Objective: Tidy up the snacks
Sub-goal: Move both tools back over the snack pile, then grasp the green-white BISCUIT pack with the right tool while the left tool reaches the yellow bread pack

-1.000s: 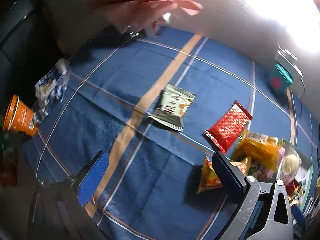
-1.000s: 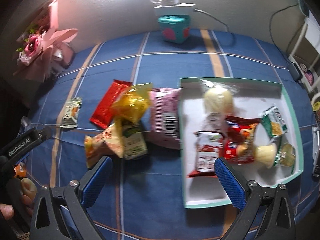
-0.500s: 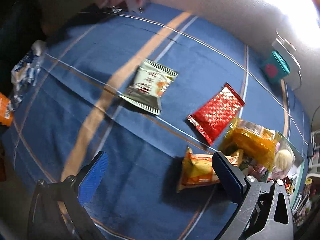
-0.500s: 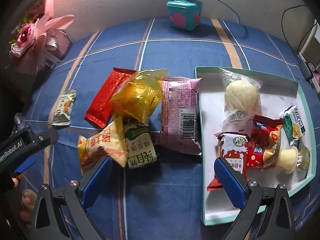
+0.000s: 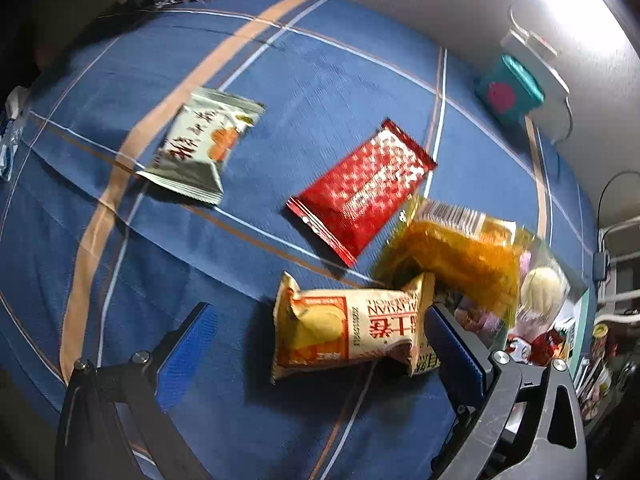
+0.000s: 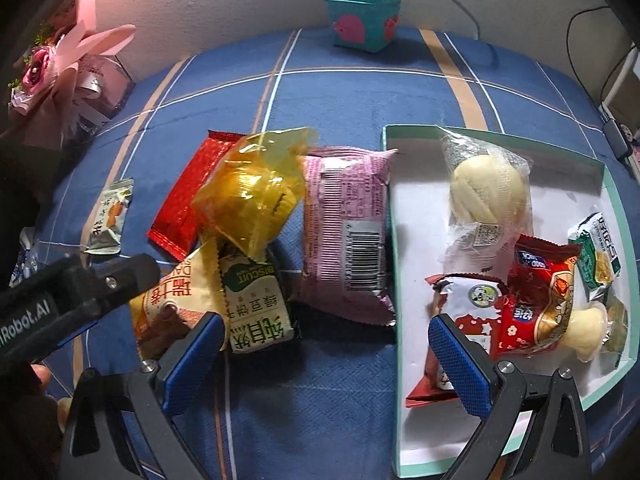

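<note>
Loose snacks lie on a blue checked cloth. My left gripper (image 5: 320, 344) is open, its fingers on either side of an orange-and-cream packet (image 5: 348, 330) without touching it. Beyond lie a red wrapper (image 5: 362, 190), a yellow bag (image 5: 460, 256) and a pale packet (image 5: 202, 148). My right gripper (image 6: 326, 342) is open just in front of a pink packet (image 6: 346, 232) and a green biscuit packet (image 6: 256, 300). A teal-rimmed white tray (image 6: 404, 240) on the right holds a wrapped bun (image 6: 486, 192) and several small packets. The left gripper's body (image 6: 76, 292) shows at the left edge.
A teal box (image 6: 362, 18) with a white power strip behind it stands at the far wall. A pink bouquet (image 6: 68, 72) rests at the back left corner. Shelving and cables crowd the right edge. Bare cloth lies in front of both grippers.
Both grippers have moved in toward the snack pile. The orange-and-cream packet now sits between the left fingers, and the pink and green packets are much closer to the right fingers.
</note>
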`<action>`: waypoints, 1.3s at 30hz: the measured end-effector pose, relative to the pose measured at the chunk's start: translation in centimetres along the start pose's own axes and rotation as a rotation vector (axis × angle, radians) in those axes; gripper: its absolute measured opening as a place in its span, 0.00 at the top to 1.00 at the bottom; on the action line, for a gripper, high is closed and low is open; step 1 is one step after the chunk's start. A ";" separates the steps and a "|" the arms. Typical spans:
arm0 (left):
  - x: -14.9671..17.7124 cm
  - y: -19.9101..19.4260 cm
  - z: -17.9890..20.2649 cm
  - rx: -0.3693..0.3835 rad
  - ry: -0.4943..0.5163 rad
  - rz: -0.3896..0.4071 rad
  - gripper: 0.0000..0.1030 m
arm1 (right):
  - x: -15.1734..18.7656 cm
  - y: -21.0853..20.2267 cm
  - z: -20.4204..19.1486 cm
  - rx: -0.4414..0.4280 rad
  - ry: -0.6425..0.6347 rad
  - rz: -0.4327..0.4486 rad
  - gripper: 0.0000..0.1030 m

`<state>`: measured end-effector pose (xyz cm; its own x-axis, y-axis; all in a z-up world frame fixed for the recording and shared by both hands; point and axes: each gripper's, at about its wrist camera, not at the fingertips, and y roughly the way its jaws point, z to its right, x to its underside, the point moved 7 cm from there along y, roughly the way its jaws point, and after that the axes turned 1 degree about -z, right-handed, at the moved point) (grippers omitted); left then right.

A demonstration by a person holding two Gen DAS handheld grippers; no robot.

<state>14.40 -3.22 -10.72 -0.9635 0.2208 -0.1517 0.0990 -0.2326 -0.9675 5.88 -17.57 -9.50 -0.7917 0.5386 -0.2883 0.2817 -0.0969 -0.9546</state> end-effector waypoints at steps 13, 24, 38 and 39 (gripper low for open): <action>0.8 1.2 -1.7 -0.084 -0.042 -0.023 0.01 | 0.0 0.1 -0.4 -0.017 0.008 0.003 0.00; 0.6 0.5 -4.5 -0.094 -0.106 -0.023 0.01 | -0.3 0.0 -4.1 -0.080 -0.050 0.032 0.18; 2.1 0.2 -7.5 -0.115 -0.104 -0.051 0.00 | 0.4 2.7 -5.4 -0.078 -0.051 -0.041 0.33; 2.3 0.1 -7.8 -0.120 -0.106 -0.050 0.00 | 0.5 2.9 -5.4 -0.077 -0.051 -0.045 0.35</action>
<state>14.15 4.65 -12.70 -0.9881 0.1267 -0.0871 0.0736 -0.1074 -0.9915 9.24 -13.04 -11.96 -0.8304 0.4976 -0.2506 0.2844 -0.0082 -0.9587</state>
